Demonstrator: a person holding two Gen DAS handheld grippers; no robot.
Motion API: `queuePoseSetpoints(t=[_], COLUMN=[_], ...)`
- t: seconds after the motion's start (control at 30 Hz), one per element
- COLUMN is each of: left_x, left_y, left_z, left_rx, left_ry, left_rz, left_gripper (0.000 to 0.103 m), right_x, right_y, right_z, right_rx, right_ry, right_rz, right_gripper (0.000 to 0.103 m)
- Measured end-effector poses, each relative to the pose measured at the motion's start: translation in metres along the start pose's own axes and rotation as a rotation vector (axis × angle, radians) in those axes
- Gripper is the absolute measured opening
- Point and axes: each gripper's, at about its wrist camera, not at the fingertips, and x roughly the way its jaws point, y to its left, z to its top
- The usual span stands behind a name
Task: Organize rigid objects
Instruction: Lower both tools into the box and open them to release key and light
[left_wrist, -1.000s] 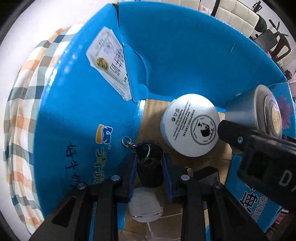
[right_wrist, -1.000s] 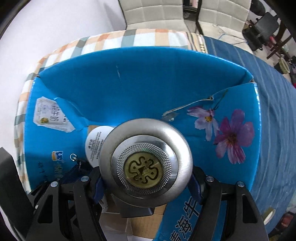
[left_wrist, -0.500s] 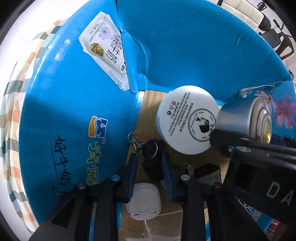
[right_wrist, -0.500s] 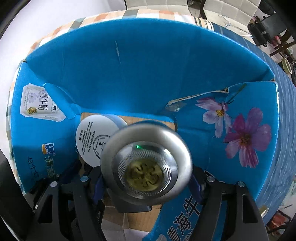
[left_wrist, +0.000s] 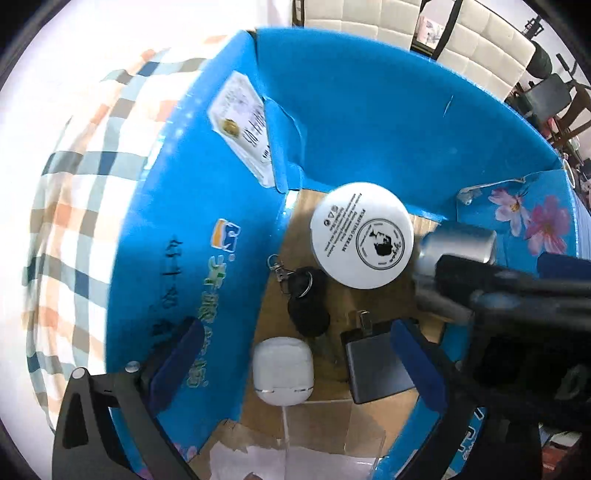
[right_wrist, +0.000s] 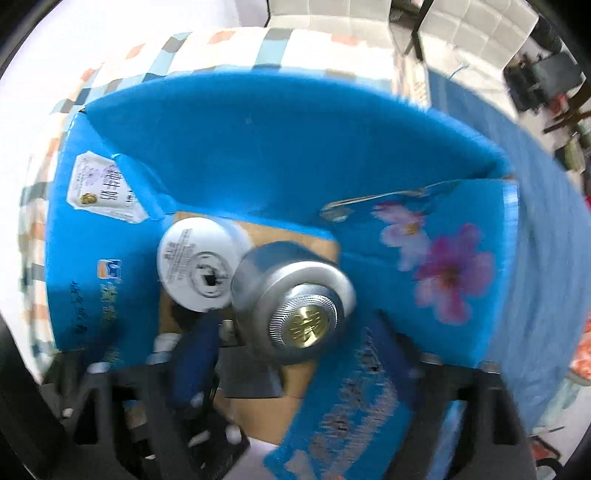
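Observation:
A blue cardboard box (left_wrist: 351, 122) stands open on a checked cloth. On its brown floor lie a white cream jar (left_wrist: 362, 245), a black car key with a ring (left_wrist: 306, 302), a white earbud case (left_wrist: 282, 371) and a dark grey adapter (left_wrist: 380, 363). My left gripper (left_wrist: 295, 354) is open above the box, its blue pads wide apart, holding nothing. A silver round shaver (right_wrist: 295, 306) sits in the box beside the jar (right_wrist: 195, 262). My right gripper (right_wrist: 291, 350) is open around the shaver, its pads apart from it; the view is blurred.
The box flaps (right_wrist: 436, 258) with printed flowers stand up on the right. A checked tablecloth (left_wrist: 74, 206) lies to the left, a blue cloth (right_wrist: 535, 206) to the right. White chairs (left_wrist: 472, 40) stand behind the table.
My left gripper opened, released the black key onto the box floor and drew back upward. My right gripper lowered the silver shaver into the box and opened off it.

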Motion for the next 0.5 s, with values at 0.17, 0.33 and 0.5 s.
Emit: queuePoseSetpoints(t=[0.17,0.33,0.5], left_x=[-0.011,-0.029,-0.059], left_y=[0.005,0.01,0.016], left_z=[-0.006,-0.024,-0.053], left_rx=[-0.013,-0.022,-0.023], left_ry=[-0.026,-0.064,-0.146], left_rz=[0.022,0.053,0.103], left_gripper=[0.103,0.103,0.103], right_x=[-0.019,-0.03,-0.035], right_y=[-0.012,-0.009,-0.009], right_z=[-0.003,-0.025,-0.055], right_rx=[-0.019,-0.038,-0.046], right_ry=[-0.024,-0.046,-0.063], right_rz=[0.014,0.039,0.097], right_gripper=[0.103,0.103,0.103])
